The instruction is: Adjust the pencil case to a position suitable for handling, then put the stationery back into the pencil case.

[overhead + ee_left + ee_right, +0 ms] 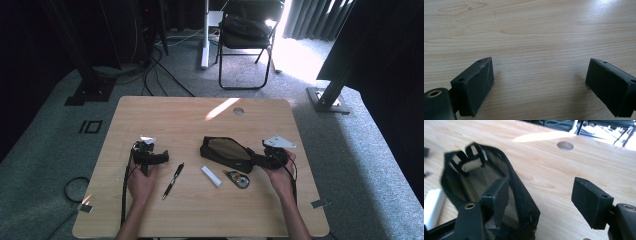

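Right gripper view shows my right gripper (544, 203) with its jaws wide apart at the bottom of the frame. The left-hand pad sits inside the mouth of the open pouch (474, 182); the other stands clear over bare table (564, 175). Neither pad presses on the fabric that I can see, so I hold nothing there. The zipper edge runs just past the inner pad, in the lower middle of the frame.

My left gripper (539, 82) is also wide open in the left gripper view, with nothing but wood grain between the pads.

In the high view the pouch (226, 152) lies right of centre, unzipped, its opening facing up, with my right gripper (261, 158) at its right end. My left gripper (161, 157) rests at the left. Between them, lower down, lie a pen (173, 181), a white block (211, 176) and a small dark roundish thing (239, 179).

To do this well I judge I should pinch the near rim, zipper included, and keep the mouth spread, while the left hand fetches the items.

The high view gives the layout of all three loose items; the right gripper view alone shows the pad inside the pouch and the straps within.
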The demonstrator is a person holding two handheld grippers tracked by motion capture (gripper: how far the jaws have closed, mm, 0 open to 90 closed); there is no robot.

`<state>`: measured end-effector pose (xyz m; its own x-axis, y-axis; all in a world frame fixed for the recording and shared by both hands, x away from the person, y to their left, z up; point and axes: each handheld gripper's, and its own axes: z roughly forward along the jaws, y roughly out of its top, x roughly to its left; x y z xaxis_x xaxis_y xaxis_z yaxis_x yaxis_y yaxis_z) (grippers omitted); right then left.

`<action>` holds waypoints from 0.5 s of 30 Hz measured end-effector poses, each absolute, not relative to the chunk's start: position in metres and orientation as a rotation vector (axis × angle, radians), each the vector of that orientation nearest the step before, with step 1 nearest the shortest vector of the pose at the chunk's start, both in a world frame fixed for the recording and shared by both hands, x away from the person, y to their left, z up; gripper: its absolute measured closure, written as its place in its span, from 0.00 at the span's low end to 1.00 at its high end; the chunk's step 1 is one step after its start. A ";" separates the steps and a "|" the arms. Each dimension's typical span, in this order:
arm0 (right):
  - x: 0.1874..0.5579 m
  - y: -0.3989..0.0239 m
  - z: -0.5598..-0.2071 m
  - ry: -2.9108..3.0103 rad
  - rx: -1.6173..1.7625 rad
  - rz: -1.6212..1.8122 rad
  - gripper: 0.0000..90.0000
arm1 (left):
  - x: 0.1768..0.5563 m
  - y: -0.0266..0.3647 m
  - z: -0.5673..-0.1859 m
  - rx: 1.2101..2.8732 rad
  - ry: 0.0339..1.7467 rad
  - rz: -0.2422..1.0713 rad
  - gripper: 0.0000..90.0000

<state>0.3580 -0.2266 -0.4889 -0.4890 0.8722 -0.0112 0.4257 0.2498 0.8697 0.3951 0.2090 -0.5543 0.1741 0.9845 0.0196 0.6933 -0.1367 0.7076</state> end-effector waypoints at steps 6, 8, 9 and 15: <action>0.346 -0.226 -0.483 2.061 1.134 1.167 0.38 | 0.395 0.209 -0.554 1.897 1.578 0.676 0.09; 0.343 -0.224 -0.482 2.069 1.117 1.160 0.38 | 0.395 0.209 -0.554 1.897 1.578 0.676 0.09; 0.342 -0.223 -0.481 2.072 1.108 1.156 0.39 | 0.395 0.209 -0.554 1.897 1.577 0.676 0.09; 0.333 -0.222 -0.478 2.082 1.098 1.173 0.43 | 0.395 0.209 -0.554 1.900 1.575 0.674 0.09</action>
<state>0.3330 -0.2218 -0.4782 -0.5456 0.8372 -0.0390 0.4003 0.3012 0.8655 0.3948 0.2086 -0.5543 0.1772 0.9840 0.0200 0.6935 -0.1393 0.7069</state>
